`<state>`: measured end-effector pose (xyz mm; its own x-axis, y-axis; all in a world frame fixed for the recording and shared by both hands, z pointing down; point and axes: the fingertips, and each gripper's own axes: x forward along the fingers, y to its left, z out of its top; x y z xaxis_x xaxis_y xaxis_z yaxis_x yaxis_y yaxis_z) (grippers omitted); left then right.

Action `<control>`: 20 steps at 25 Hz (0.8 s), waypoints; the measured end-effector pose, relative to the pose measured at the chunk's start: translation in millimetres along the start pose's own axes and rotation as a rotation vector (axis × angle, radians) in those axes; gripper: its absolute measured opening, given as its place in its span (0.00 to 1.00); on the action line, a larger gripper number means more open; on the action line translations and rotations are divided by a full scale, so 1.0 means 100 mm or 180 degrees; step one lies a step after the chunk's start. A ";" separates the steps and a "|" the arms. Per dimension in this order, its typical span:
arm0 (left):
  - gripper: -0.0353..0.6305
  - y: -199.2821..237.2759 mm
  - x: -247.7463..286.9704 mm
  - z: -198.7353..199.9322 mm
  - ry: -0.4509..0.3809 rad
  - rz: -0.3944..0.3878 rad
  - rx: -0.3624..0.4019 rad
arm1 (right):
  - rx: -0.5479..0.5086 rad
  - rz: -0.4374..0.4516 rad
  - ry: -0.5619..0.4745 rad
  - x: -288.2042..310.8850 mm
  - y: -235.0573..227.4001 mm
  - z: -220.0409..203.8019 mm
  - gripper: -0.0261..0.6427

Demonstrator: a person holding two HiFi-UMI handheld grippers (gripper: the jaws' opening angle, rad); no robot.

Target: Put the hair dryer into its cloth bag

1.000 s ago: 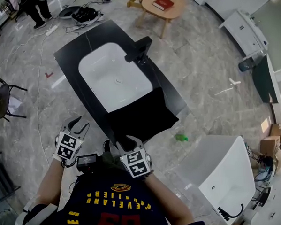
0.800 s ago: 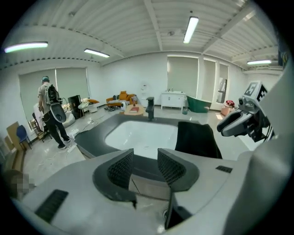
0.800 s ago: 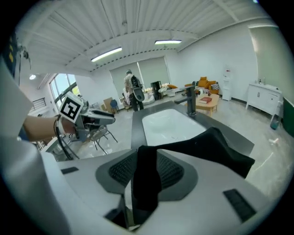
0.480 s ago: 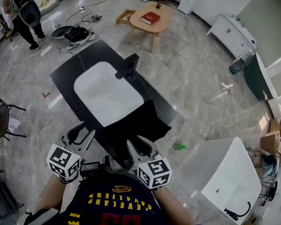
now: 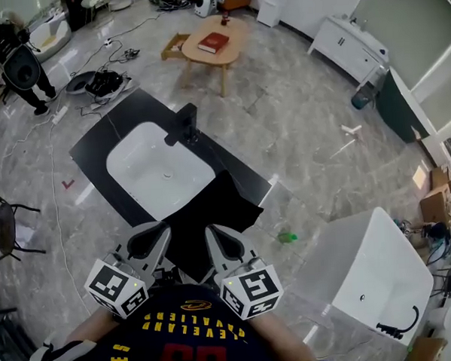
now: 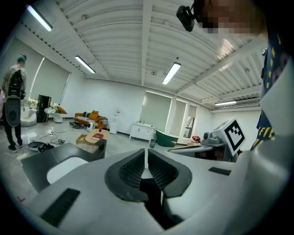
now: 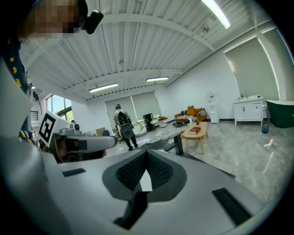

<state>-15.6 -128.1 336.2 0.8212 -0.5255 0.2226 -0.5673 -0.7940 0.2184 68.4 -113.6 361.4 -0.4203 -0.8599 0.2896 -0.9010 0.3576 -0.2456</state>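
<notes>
The flat black cloth bag (image 5: 219,210) lies on the near end of the black counter (image 5: 94,149), just past the white rectangular sink (image 5: 153,172), and spills over the counter's right edge. You hold your left gripper (image 5: 159,234) and right gripper (image 5: 213,235) side by side over the bag's near edge. Both pairs of jaws have just been closing and now meet, with nothing between them.

The left gripper (image 5: 165,229) and right gripper (image 5: 211,231), jaws just closed with nothing between them, hang over the near edge of a black cloth bag (image 5: 212,213) draped on a black countertop (image 5: 124,117). A white rectangular basin (image 5: 153,172) and black faucet (image 5: 183,124) lie beyond.
</notes>
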 end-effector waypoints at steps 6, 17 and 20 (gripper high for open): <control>0.06 -0.18 0.12 -0.01 0.0026 -0.0246 0.0058 | -0.0020 -0.0080 -0.0158 -0.14 -0.10 0.03 0.05; 0.06 -0.15 0.14 -0.11 0.0097 -0.0220 0.0038 | -0.0092 -0.0069 -0.0187 -0.11 -0.09 -0.01 0.05; 0.06 -0.13 0.14 -0.12 0.0108 -0.0191 0.0016 | -0.0083 -0.0062 -0.0174 -0.10 -0.09 -0.02 0.05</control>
<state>2.3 -121.5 347.7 0.8511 -0.4662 0.2414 -0.5167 -0.8254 0.2275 80.6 -107.6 362.7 -0.3969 -0.8851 0.2429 -0.9117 0.3494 -0.2161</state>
